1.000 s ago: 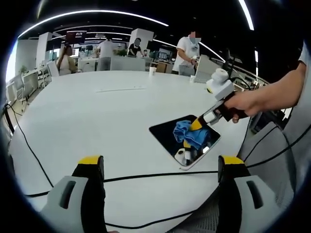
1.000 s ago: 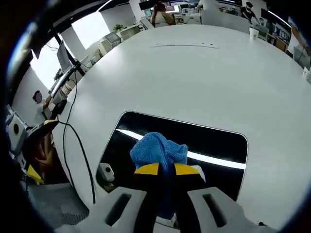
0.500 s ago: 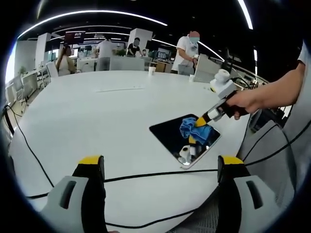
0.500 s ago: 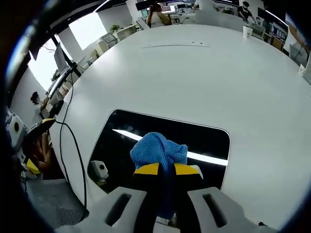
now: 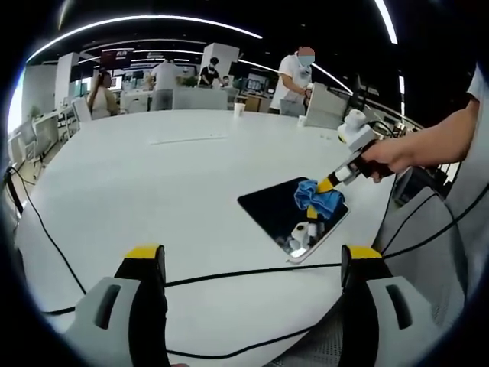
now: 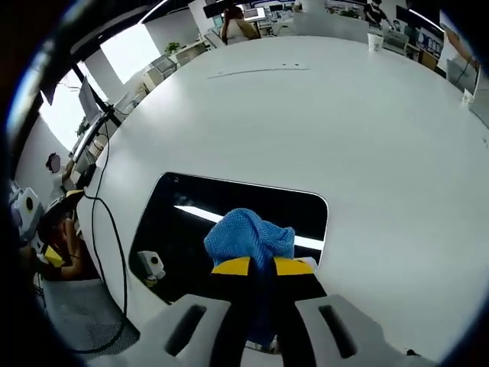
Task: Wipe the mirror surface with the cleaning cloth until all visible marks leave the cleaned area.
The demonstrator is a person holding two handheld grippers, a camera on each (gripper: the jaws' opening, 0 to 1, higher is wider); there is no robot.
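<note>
A dark rectangular mirror [image 5: 283, 214] [image 6: 199, 222] lies flat on the white table [image 5: 153, 183] near its right edge. My right gripper [image 6: 261, 267] is shut on a blue cleaning cloth [image 6: 248, 237], pressing it on the mirror's near right part. In the left gripper view that same right gripper [image 5: 327, 186] reaches in from the right, held by a hand, with the blue cloth [image 5: 317, 199] on the mirror's far corner. My left gripper [image 5: 252, 264] stands open above the table's front, well short of the mirror, nothing between its fingers.
Black cables [image 5: 229, 277] run across the table's front and left edge [image 6: 114, 222]. A paper cup [image 5: 239, 111] stands far back. Several people stand or sit beyond the table among desks. A laptop [image 5: 325, 107] sits at the back right.
The right gripper has slid the cloth toward the mirror's far right end; in the right gripper view the mirror has shifted left under the cloth. The left gripper has not moved.
</note>
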